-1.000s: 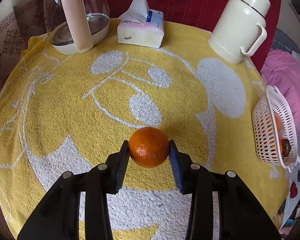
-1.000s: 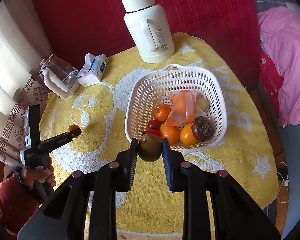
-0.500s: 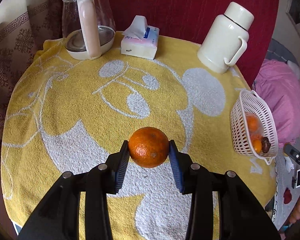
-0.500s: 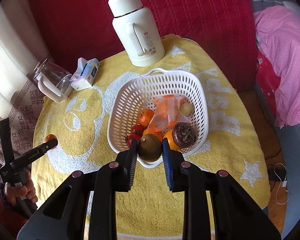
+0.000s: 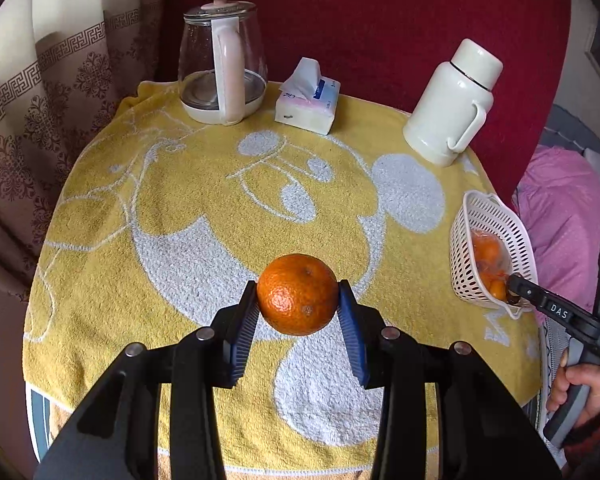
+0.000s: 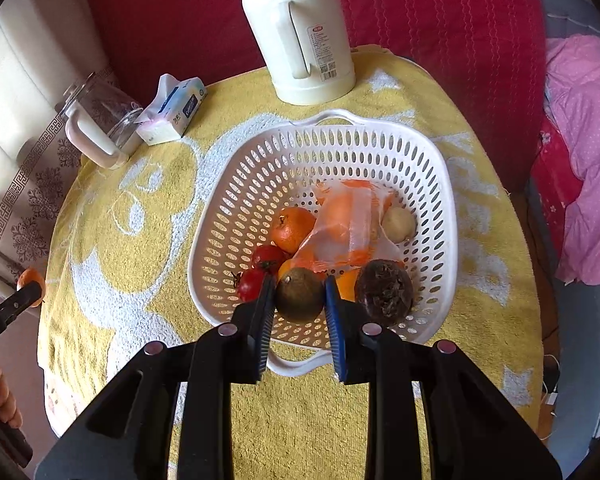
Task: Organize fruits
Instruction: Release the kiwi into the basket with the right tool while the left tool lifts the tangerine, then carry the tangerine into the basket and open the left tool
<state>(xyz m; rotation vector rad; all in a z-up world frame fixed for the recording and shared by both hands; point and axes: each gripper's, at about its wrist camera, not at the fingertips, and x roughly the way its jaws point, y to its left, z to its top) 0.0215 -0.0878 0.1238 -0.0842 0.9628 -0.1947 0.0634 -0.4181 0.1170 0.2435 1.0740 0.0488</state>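
Since the earlier frames the right claw [image 6: 300, 298] had come down over the basket [image 6: 446, 216], so that the brown fruit [image 6: 299, 295] it carried now hung inside the rim instead of short of it; the left claw [image 5: 298, 300] had drawn back and up from the tabletop, bringing the whole yellow towel [image 5: 180, 208] and the right claw at the far right into its view.

The right claw was clamped on the brown fruit, its blue pads pressing both sides. The fruit hung just above the near part of the basket, next to two small red fruits [image 6: 260, 270] on its left and a dark wrinkled fruit [image 6: 385, 292] on its right. Further in lay an orange [image 6: 291, 227], a crumpled plastic bag [image 6: 346, 224] with orange contents, and a pale round fruit [image 6: 399, 225]. A white thermos [image 6: 300, 40] stood beyond the basket, a tissue pack [image 6: 174, 110] and a glass kettle [image 6: 100, 124] to the left.

The left claw was clamped on a mandarin [image 5: 298, 294], held in the air above the towel's bear pattern, well apart from the basket at the right edge. Behind it stood the kettle, the tissue pack and the thermos. A hand [image 5: 584, 390] gripped the right claw's handle at the lower right.
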